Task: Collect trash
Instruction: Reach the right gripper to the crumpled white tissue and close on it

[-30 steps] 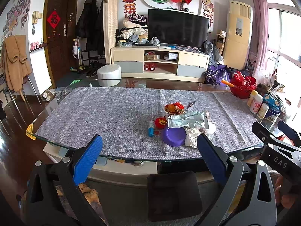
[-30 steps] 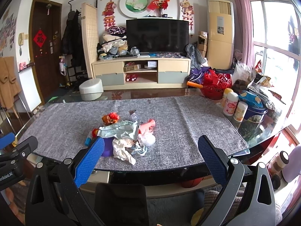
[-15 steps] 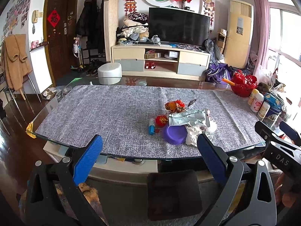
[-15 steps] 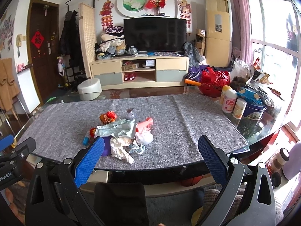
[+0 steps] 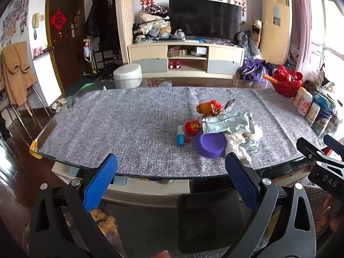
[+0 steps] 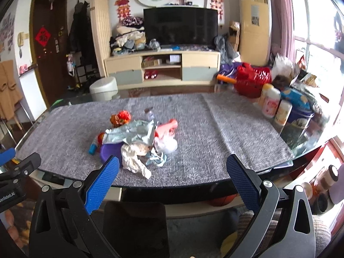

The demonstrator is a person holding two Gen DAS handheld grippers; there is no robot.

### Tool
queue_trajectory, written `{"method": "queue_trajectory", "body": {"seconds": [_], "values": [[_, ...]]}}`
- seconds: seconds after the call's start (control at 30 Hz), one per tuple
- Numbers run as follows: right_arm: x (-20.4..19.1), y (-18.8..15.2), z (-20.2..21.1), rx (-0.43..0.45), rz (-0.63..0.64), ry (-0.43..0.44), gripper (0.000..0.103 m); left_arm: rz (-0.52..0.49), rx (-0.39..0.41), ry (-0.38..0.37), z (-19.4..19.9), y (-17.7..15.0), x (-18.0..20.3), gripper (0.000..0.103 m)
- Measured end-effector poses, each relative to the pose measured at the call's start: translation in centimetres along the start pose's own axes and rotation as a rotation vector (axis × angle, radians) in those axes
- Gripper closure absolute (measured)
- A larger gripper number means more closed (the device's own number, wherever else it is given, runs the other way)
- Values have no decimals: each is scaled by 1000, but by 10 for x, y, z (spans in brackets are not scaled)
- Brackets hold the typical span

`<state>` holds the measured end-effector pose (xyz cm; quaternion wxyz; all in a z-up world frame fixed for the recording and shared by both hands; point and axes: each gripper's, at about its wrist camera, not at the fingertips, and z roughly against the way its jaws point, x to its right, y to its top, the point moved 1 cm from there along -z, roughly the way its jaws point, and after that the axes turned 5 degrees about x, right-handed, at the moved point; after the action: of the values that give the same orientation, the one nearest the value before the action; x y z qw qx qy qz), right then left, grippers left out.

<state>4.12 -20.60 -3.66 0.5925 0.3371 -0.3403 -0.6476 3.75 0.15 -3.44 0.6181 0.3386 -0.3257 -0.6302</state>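
A pile of trash lies on the grey table runner [image 5: 129, 124]: a silver foil wrapper [image 5: 225, 123], a purple bowl [image 5: 210, 144], crumpled white tissue [image 6: 134, 158], a red-orange wrapper [image 5: 208, 108], a small blue-and-white tube [image 5: 180, 135] and a pink toy gun [image 6: 168, 126]. My left gripper [image 5: 171, 182] is open and empty, short of the table's near edge, left of the pile. My right gripper [image 6: 173, 182] is open and empty, at the near edge just before the pile; it also shows in the left wrist view [image 5: 318, 159].
Bottles and a blue tin [image 6: 277, 107] stand at the table's right end beside a red basket [image 6: 251, 81]. A dark chair back [image 5: 208, 217] sits below the near edge. A TV cabinet [image 5: 185, 58] and a white stool [image 5: 128, 75] stand beyond the table.
Both grippers have moved a little closer to the table and the trash pile. Both stay open and empty.
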Motion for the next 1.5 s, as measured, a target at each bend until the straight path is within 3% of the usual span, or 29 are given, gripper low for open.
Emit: {"method": "queue_trajectory", "body": {"seconds": [0.13,0.6,0.73,0.8,1.0,1.2,1.3,1.33,1.37,1.43,1.5], "values": [[4,-9,-17,-70,-85,119,3,19,-38,2,-18,-4,-9,8],[10,-17,-94,-196,-36,69,4,-11,-144,-46,-86,-5,0,8],[5,-20,-118,-247,-26,110,35,-19,-169,-90,-100,-8,8,8],[2,-22,-126,-264,-30,137,42,-20,-181,-133,-104,-9,14,8],[-2,-21,-143,-284,-52,174,46,-38,-214,-216,-115,-13,33,22],[5,-26,-155,-313,-83,211,45,-32,-222,-274,-122,-11,50,25],[6,-26,-155,-301,-58,179,48,-43,-226,-305,-125,-10,64,28],[6,-25,-156,-294,-42,172,65,-46,-228,-314,-126,-9,68,28],[6,-25,-156,-295,-32,176,75,-48,-228,-325,-128,-9,72,28],[10,-24,-153,-288,-31,185,82,-52,-237,-348,-132,-9,81,30],[15,-23,-150,-278,-34,197,82,-64,-254,-369,-136,-11,90,41]]}}
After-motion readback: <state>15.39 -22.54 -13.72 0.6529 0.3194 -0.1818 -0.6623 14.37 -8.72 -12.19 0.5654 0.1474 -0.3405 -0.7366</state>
